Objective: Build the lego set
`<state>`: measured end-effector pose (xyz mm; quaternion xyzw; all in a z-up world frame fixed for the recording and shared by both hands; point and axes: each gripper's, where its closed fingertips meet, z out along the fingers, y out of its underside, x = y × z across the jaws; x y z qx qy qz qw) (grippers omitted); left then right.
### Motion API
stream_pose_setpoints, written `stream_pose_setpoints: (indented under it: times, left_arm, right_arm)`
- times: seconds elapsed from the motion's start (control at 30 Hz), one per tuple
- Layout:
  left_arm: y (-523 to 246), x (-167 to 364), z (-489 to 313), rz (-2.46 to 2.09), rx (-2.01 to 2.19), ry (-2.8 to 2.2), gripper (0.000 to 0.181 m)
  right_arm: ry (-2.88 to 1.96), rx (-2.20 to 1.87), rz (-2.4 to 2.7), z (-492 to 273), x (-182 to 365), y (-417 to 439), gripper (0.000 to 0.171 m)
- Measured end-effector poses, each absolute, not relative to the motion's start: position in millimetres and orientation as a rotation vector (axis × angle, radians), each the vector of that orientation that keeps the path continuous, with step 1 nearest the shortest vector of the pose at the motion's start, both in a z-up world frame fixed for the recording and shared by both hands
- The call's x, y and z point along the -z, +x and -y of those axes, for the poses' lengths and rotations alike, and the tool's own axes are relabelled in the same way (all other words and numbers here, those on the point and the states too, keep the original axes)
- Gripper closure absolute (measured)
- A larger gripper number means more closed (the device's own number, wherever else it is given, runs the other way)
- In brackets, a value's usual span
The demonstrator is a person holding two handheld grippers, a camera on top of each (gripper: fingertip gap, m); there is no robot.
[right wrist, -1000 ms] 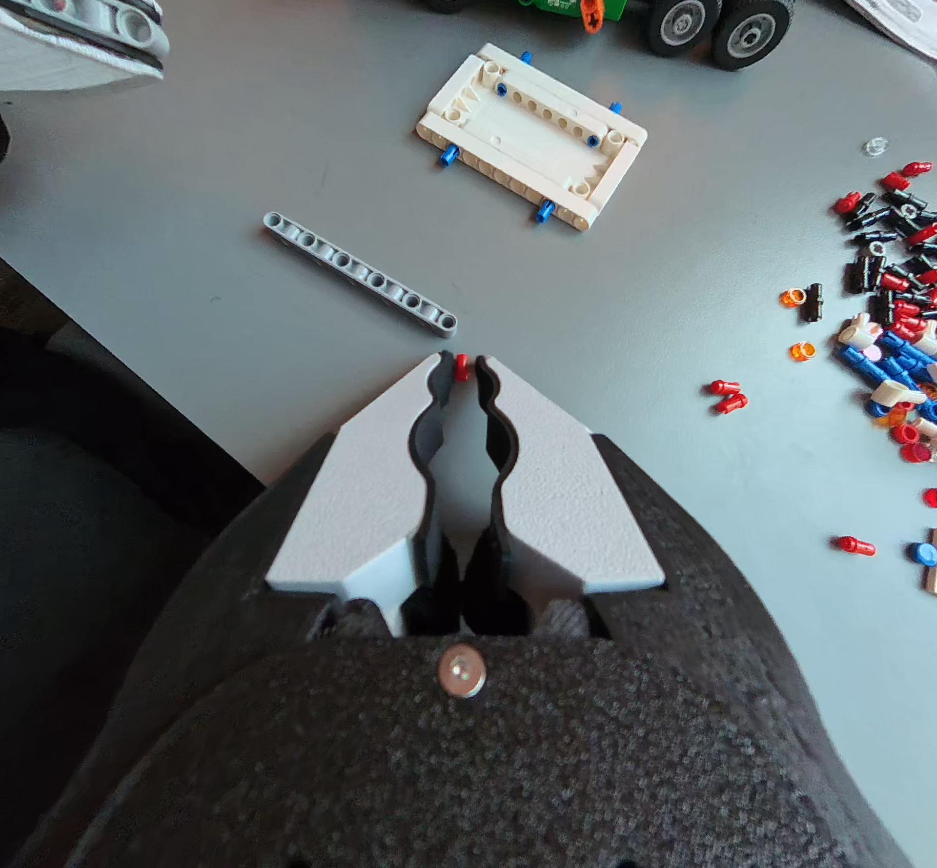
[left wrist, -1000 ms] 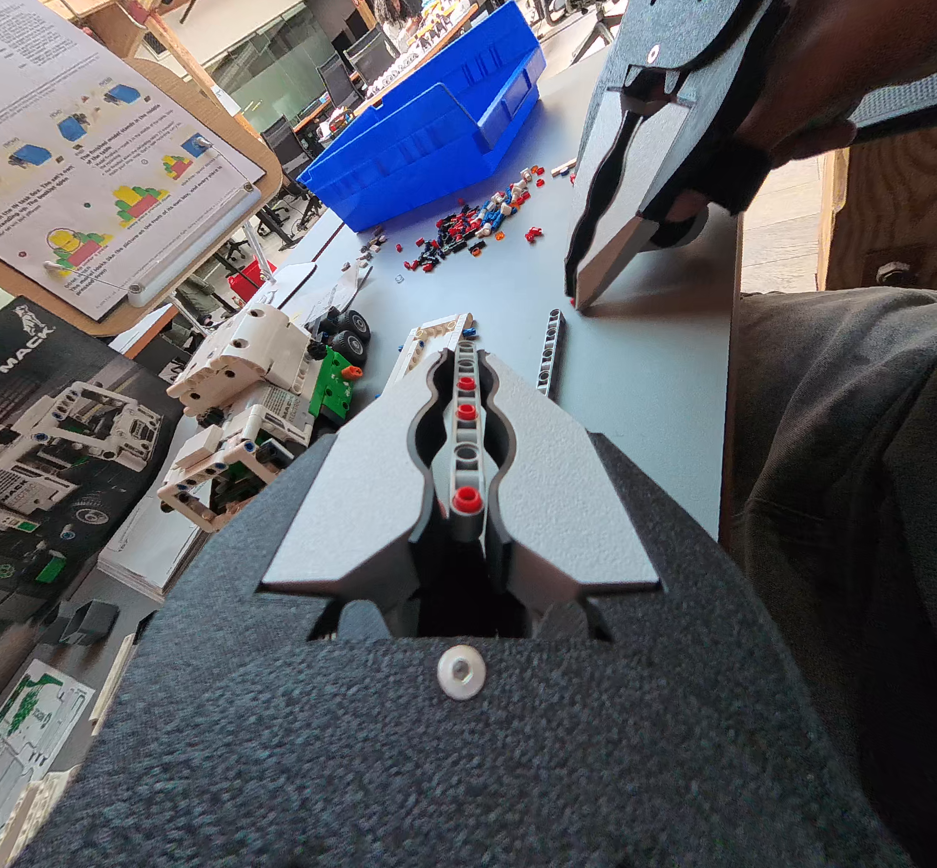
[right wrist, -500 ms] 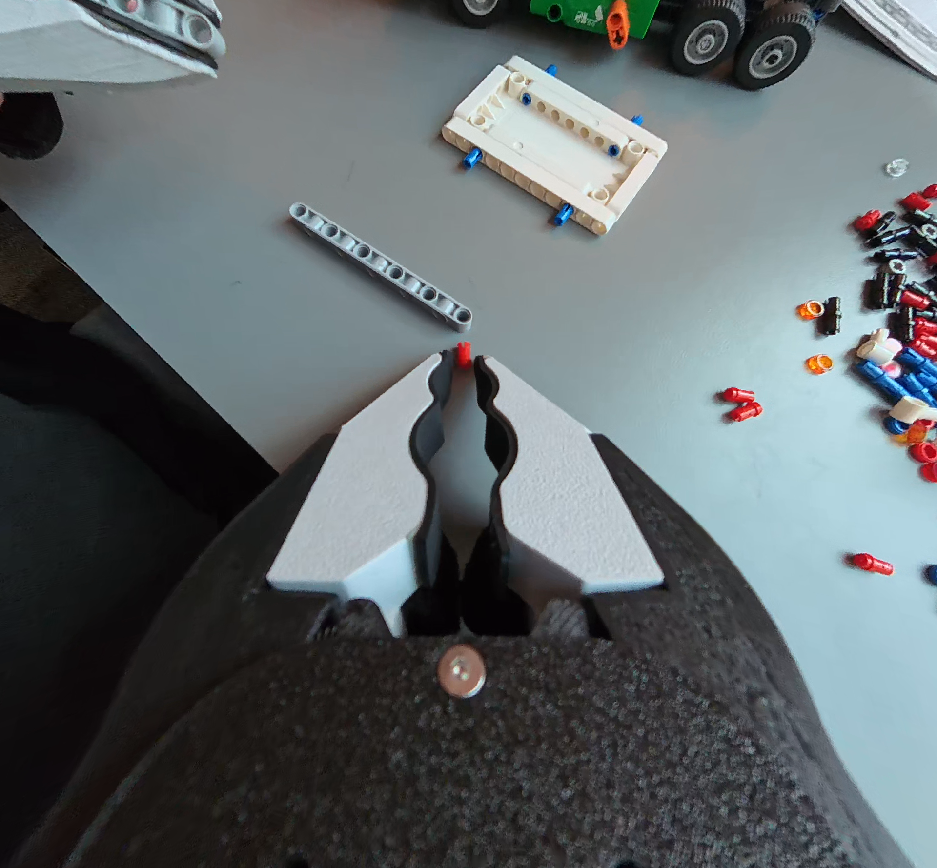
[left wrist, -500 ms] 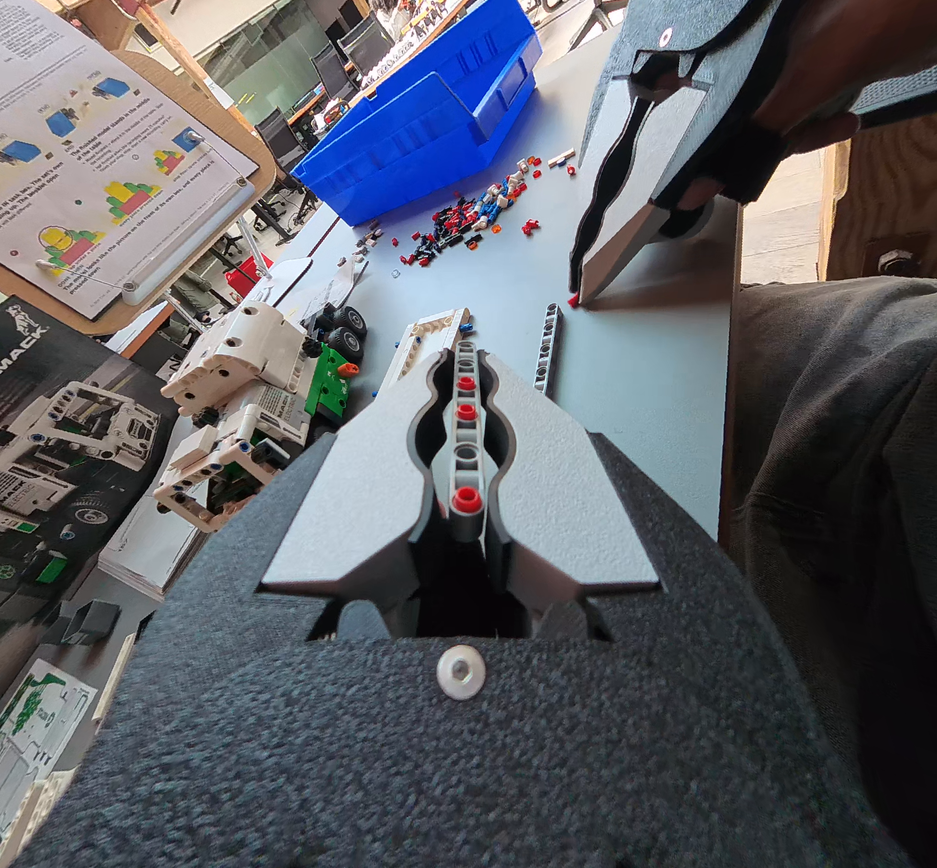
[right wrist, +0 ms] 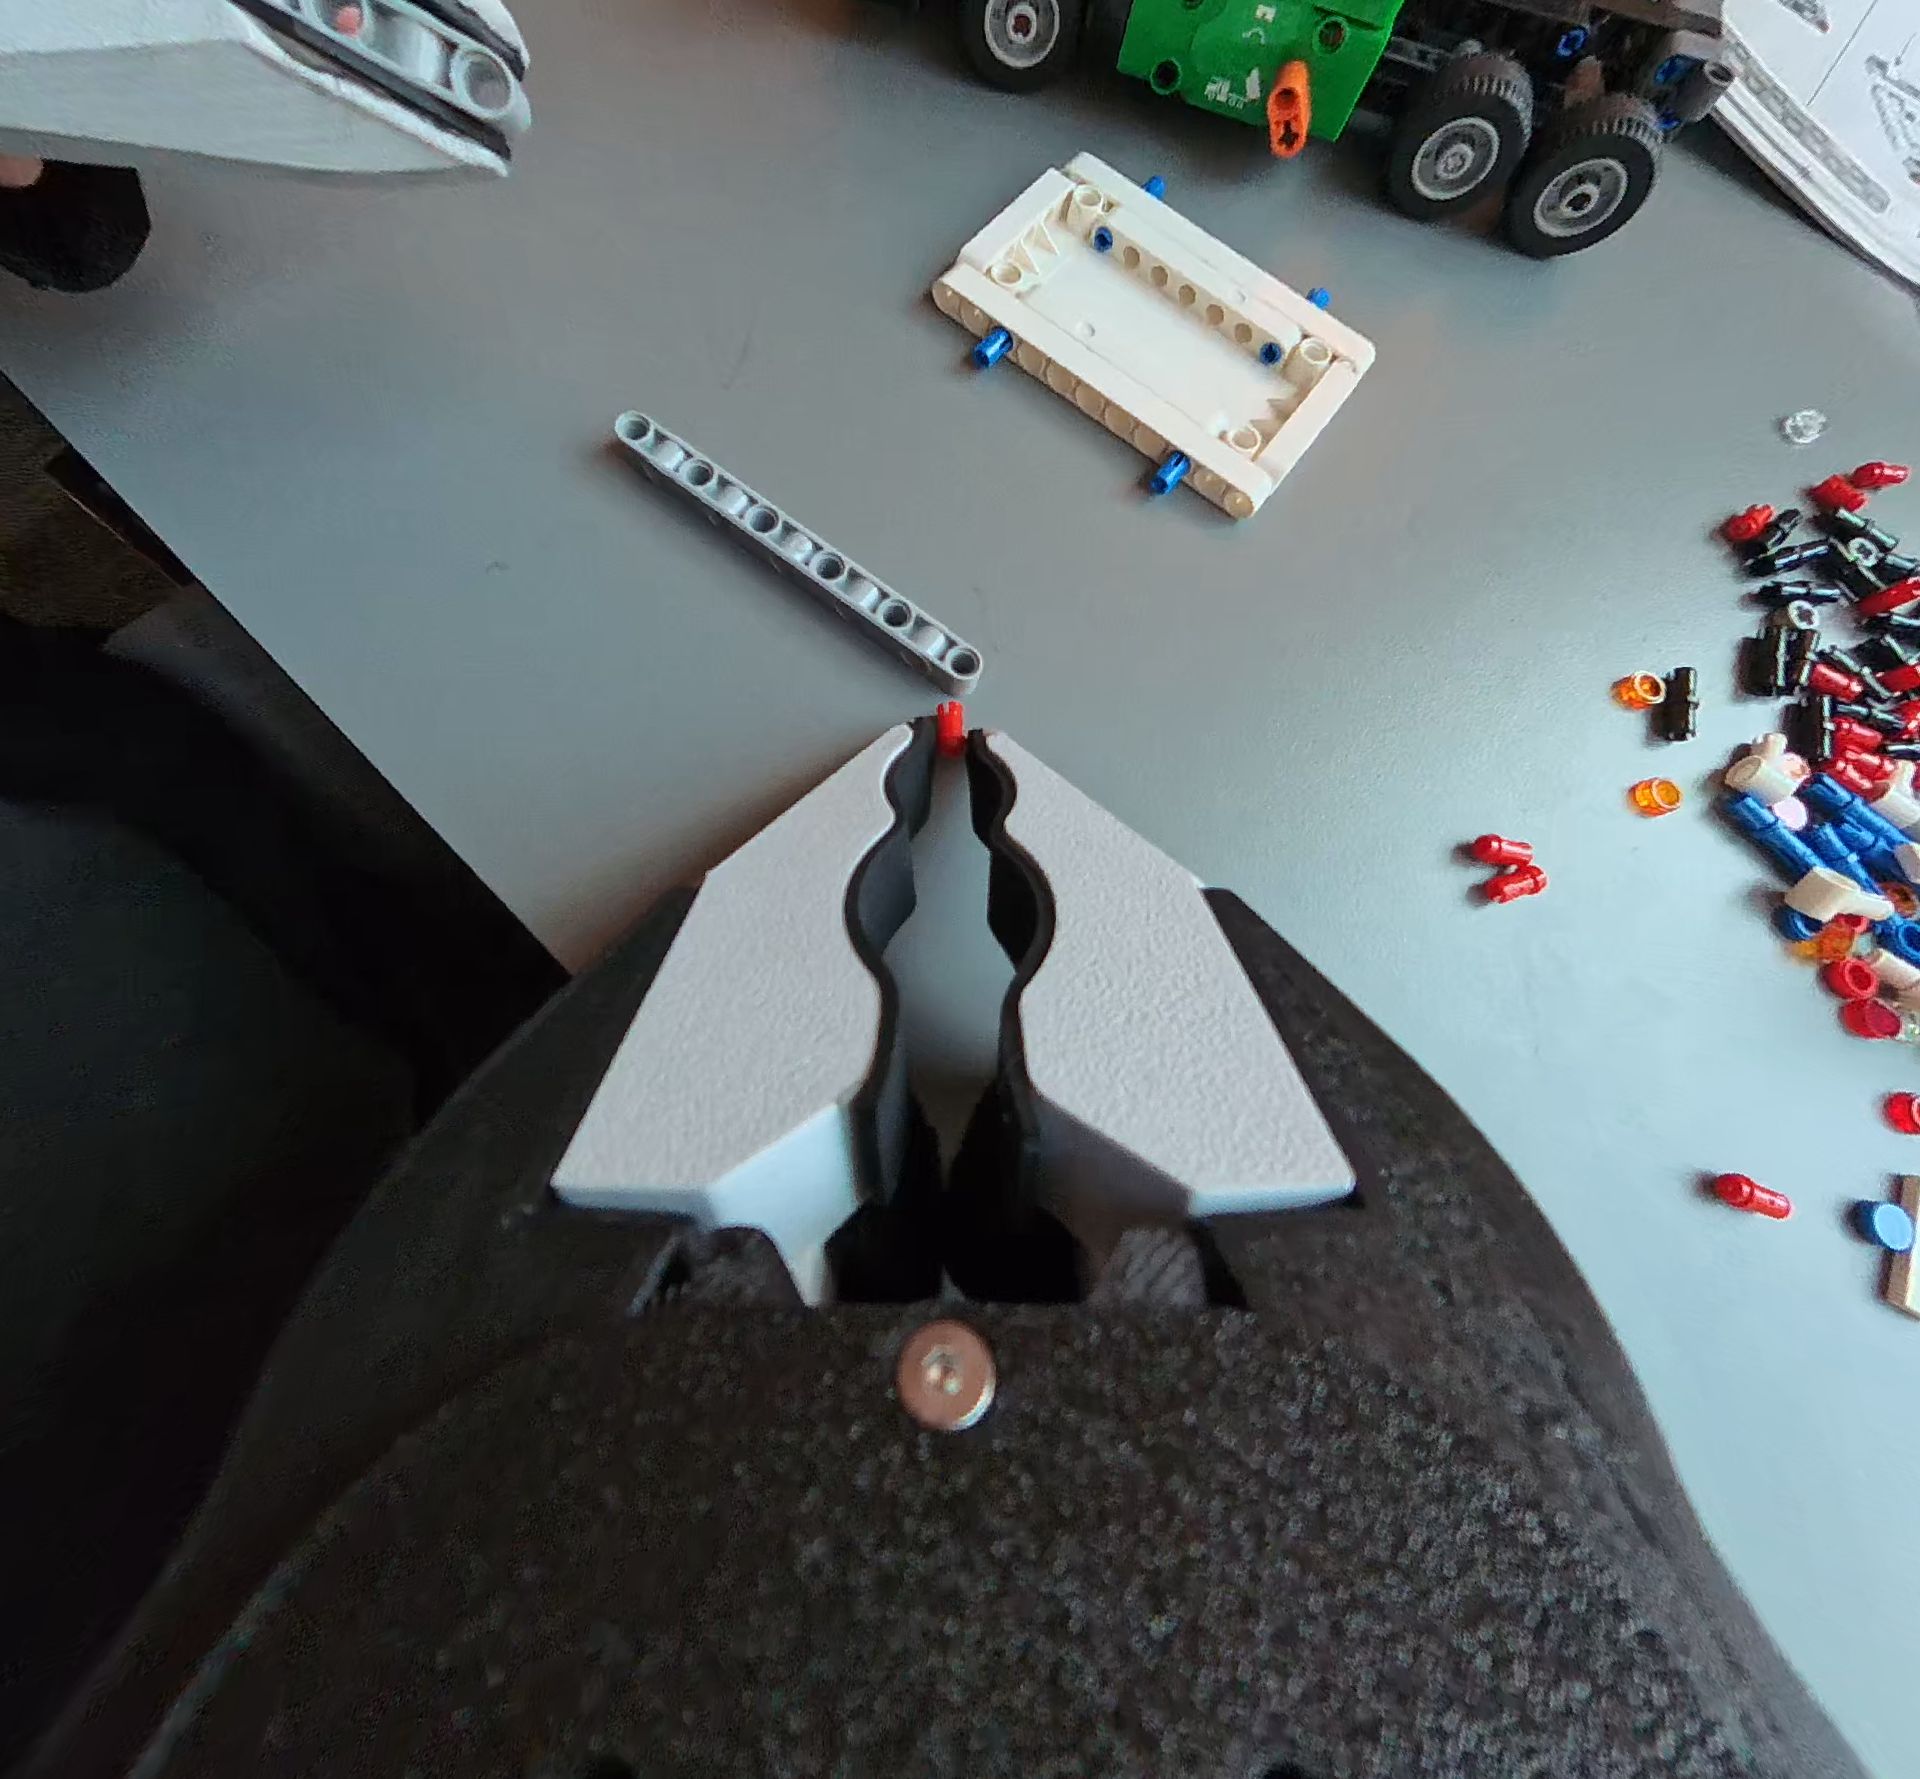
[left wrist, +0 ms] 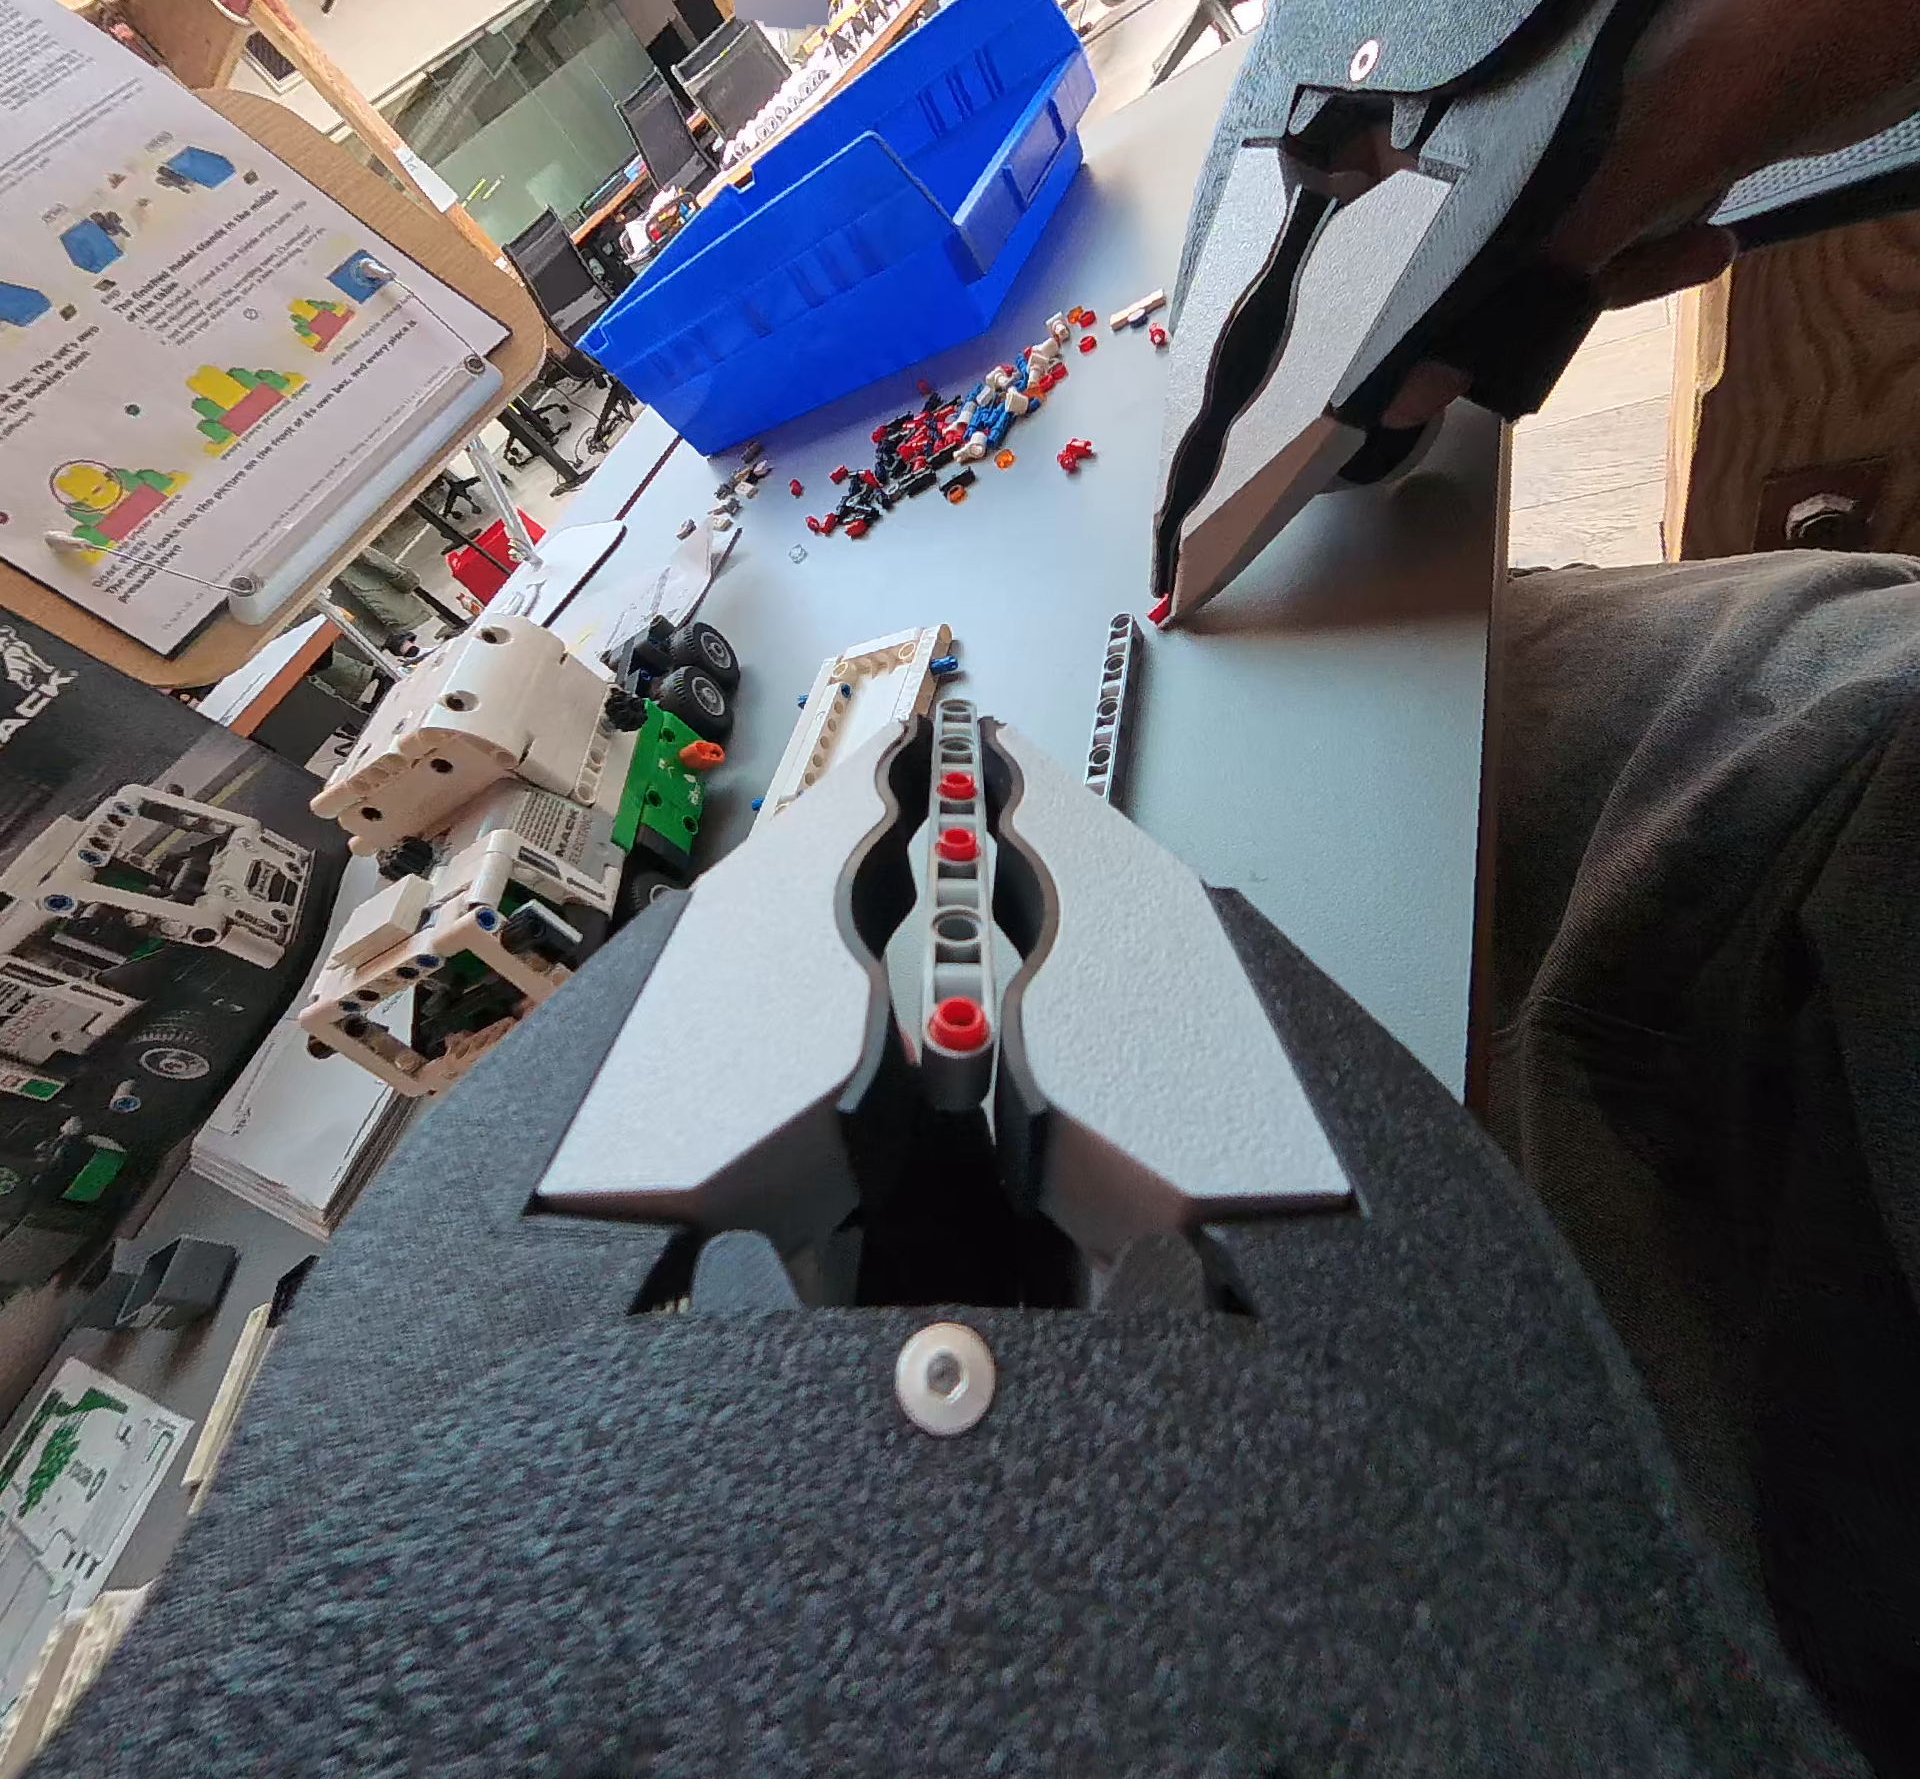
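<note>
Grey worktop (right wrist: pixel 540 295) carries one loose grey beam (right wrist: pixel 795 553) while my left jaws clamp another beam (left wrist: pixel 958 908) bearing three red pins, my right jaws pinching one red pin (right wrist: pixel 948 728).

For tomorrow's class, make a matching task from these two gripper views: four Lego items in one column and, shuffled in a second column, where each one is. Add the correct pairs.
Column 1
1. grey beam with red pins
2. single red pin
3. bare grey beam
4. white frame

Column 2
A. lying flat on the table between the bare beam and the truck
B. pinched at the tips of the right gripper
C. clamped lengthwise in the left gripper
D. loose on the table just ahead of the right gripper's tips

Pairs: 1-C, 2-B, 3-D, 4-A
</note>
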<state>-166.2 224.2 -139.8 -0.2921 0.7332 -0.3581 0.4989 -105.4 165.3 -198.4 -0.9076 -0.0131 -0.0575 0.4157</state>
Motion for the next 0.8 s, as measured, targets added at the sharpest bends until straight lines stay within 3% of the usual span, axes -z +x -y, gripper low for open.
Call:
stream_pose_setpoints:
  times: [0.47,0.63,0.8]
  left_arm:
    - [-166.1,143.0,-223.5,-1.793,0.867,-0.716,0.175]
    - [-165.6,150.9,-220.1,-1.850,0.851,-0.713,0.175]
    - [-165.9,155.2,-217.8,-1.866,0.812,-0.690,0.175]
  right_arm:
    - [-2.239,0.138,0.176,-171.4,190.1,-119.5,0.167]
    - [-2.128,0.167,0.532,-195.5,152.8,-151.0,0.168]
    - [-2.159,0.286,0.836,-209.5,150.2,-159.8,0.168]
